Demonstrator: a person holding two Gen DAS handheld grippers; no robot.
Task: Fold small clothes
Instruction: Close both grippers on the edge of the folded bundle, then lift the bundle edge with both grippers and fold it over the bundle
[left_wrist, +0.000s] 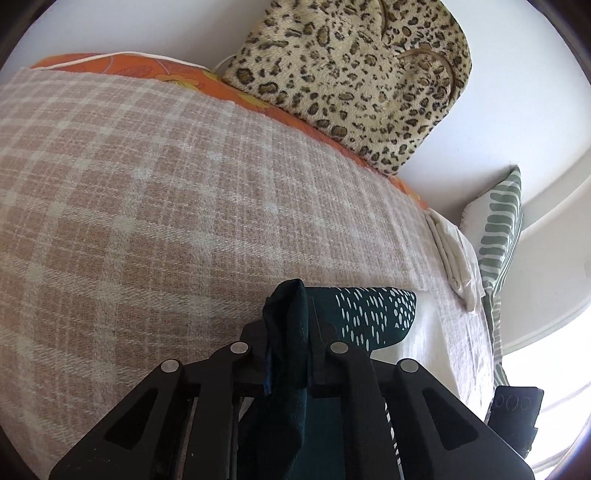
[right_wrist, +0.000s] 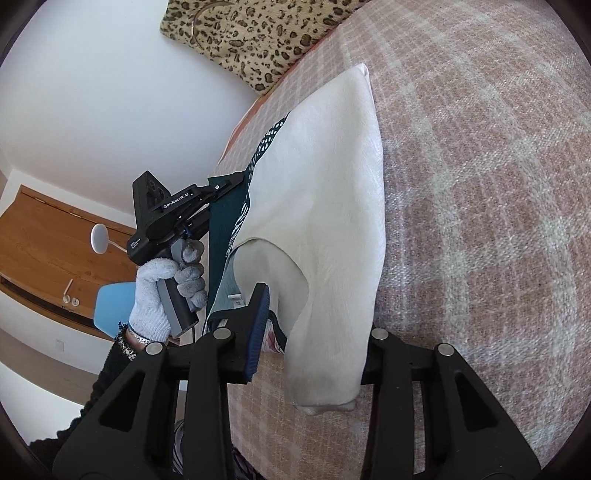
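A bed covered by a pink and cream checked blanket (left_wrist: 155, 206) fills most of both views. On it lies a small garment (right_wrist: 332, 206), cream on the side facing up, with a dark teal lining dotted in white showing along one edge.

The left hand-held gripper (left_wrist: 286, 354) is closed tight on a bunched fold of the dark teal cloth. The cloth passes up between its two fingers and hangs down behind them, and the teal part with white dashes spreads flat on the blanket just beyond and to the right of the fingertips. In the right wrist view, the same tool appears at the garment's far edge, held by a hand in a pale knitted glove (right_wrist: 162, 288).

The right hand-held gripper (right_wrist: 314, 332) stands wide open around the near end of the garment. Its left finger (right_wrist: 258, 332), faced with a ribbed blue pad, sits beside a curved cut-out in the cream cloth. Its right finger is hidden behind the cloth, so the cream fabric lies between the two fingers without being pinched.

A leopard-print cushion (left_wrist: 351, 74) leans against the white wall at the head of the bed, on an orange patterned sheet (left_wrist: 177, 72). A green and white striped pillow (left_wrist: 502, 229) stands further along the wall.
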